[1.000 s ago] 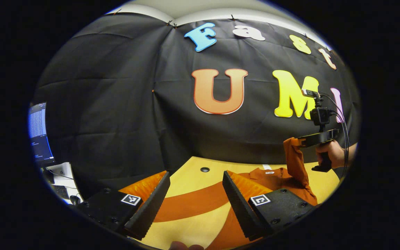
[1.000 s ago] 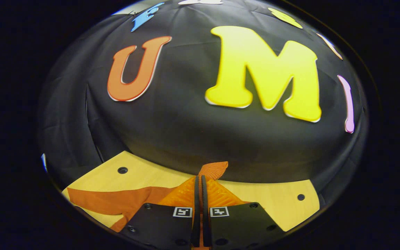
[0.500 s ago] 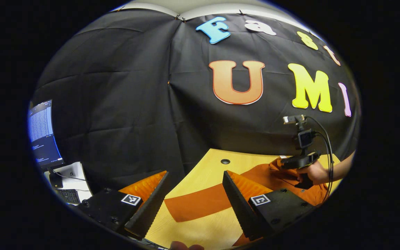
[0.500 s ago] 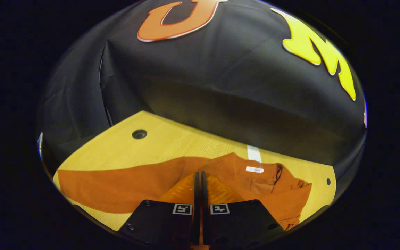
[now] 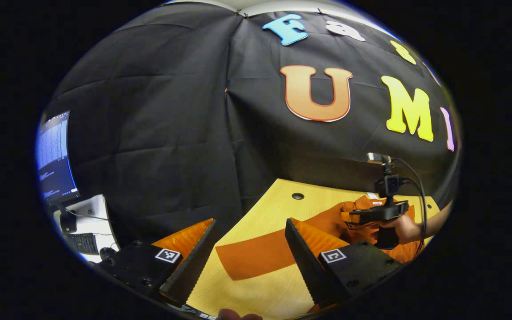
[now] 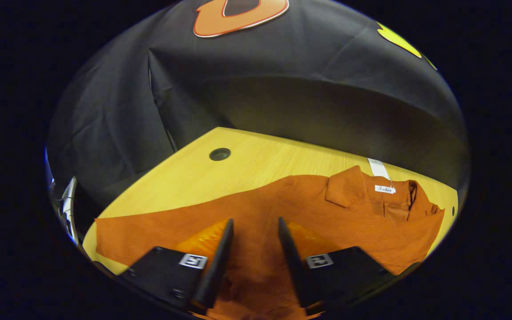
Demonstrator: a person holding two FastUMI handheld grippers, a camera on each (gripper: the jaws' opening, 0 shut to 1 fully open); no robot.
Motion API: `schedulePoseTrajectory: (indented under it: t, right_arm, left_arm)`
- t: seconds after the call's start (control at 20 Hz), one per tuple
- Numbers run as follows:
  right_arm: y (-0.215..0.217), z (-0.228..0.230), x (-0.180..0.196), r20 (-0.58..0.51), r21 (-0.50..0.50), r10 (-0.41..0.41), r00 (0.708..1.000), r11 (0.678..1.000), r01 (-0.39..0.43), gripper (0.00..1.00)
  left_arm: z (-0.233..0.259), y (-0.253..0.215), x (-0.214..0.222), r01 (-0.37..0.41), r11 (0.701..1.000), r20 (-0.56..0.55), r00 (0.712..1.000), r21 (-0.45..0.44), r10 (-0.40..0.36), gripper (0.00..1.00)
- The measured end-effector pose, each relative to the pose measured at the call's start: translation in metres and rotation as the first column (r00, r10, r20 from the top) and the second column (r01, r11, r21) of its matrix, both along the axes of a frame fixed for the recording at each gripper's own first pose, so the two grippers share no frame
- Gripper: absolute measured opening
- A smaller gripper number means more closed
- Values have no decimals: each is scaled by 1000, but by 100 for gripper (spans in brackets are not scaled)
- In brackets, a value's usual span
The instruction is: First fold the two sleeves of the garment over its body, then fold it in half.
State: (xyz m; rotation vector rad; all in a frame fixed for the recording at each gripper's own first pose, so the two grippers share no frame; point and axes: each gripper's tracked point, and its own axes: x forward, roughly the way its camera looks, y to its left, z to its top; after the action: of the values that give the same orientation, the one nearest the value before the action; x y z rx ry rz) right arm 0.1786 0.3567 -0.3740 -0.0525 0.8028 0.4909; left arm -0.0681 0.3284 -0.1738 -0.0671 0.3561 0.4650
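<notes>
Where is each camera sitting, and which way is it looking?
Left gripper view: rides the left gripper, looking across the table at the outstretched sleeve and the right gripper in a hand.
Right gripper view: rides the right gripper, looking down at the garment and its collar.
Both views share the garment, table and its hole.

wall: black cloth (image 5: 158,133) | table: pale wood (image 6: 256,164) | monitor (image 5: 54,155) left

Left gripper (image 5: 249,262) jaws wide apart; right gripper (image 6: 254,249) jaws parted.
</notes>
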Motion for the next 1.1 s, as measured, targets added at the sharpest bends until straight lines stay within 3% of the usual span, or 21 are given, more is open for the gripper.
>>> schedulePoseTrajectory:
  t: [0.05,0.15,0.35,0.55,0.7,1.0,1.1]
  right_arm:
    - [-7,11,-1,27,-6,6,1000,1000,-5,88]
    - [-22,34,-11,61,-16,21,998,1000,-20,92]
    - [-52,81,-48,76,3,84,994,996,-84,92]
    - [-113,115,-83,119,-59,127,985,991,-121,92]
    - [-158,136,-99,139,-74,88,986,994,-78,92]
    - [-219,169,-97,174,-46,-67,982,996,76,92]
    - [-226,182,-100,188,-38,-74,979,996,83,92]
  left_arm:
    - [-13,4,1,-20,1000,-14,1000,-19,19,99]
    - [-39,12,2,-67,996,-34,997,-60,65,99]
    - [-113,28,-5,-169,978,-168,975,-127,147,99]
    - [-163,35,-1,-237,958,-261,946,-160,190,99]
    - [-185,39,-6,-295,936,-304,925,-193,229,99]
    - [-193,41,0,-313,941,-317,912,-131,259,100]
    - [-192,34,6,-310,942,-318,912,-128,257,85]
